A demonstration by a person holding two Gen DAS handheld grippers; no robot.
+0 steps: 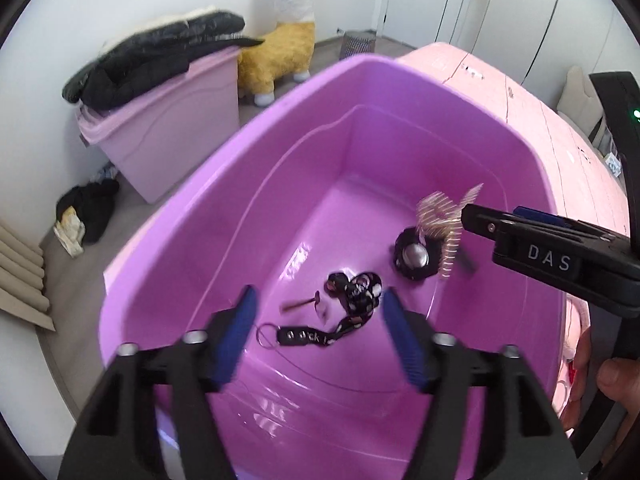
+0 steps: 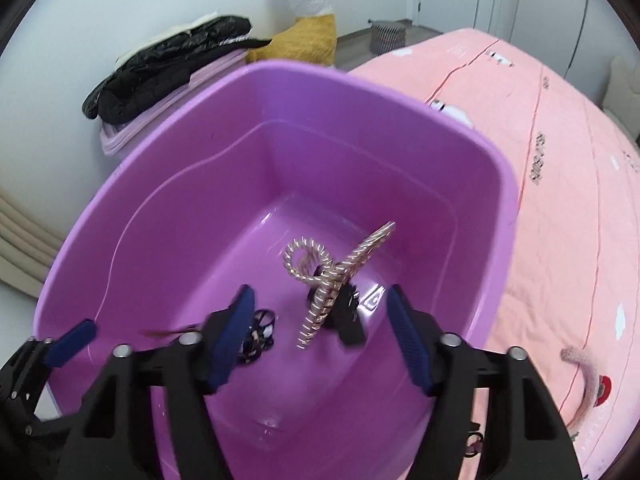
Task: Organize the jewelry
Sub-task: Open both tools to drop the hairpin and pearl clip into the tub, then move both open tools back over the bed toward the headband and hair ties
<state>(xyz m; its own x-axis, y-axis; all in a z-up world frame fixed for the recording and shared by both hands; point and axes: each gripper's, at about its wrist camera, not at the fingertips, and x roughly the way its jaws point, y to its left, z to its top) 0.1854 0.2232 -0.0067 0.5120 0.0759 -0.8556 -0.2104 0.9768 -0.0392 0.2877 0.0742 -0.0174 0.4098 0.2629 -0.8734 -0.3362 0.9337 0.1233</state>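
A purple plastic bin (image 1: 224, 184) (image 2: 360, 92) stands on a pink bed. In it lie a black patterned lanyard (image 1: 354, 298) with a black tag, a small dark pin (image 1: 300, 304), and a black scrunchie with a silver bead (image 1: 414, 256). A gold spiral hair clip (image 2: 328, 272) (image 1: 440, 220) is blurred in mid-air over the bin, below and ahead of my right gripper (image 2: 320, 332), which is open and empty. In the left wrist view the right gripper's fingers (image 1: 480, 224) sit right beside the clip. My left gripper (image 1: 316, 328) is open and empty above the lanyard.
The pink quilted bed (image 2: 560, 200) spreads to the right, with a pink headband (image 2: 584, 384) on it. On the floor at the left are a lidded pink box (image 1: 172, 132) under a black jacket (image 1: 160, 60), a yellow plush llama (image 1: 280, 56), and dark clothes (image 1: 88, 208).
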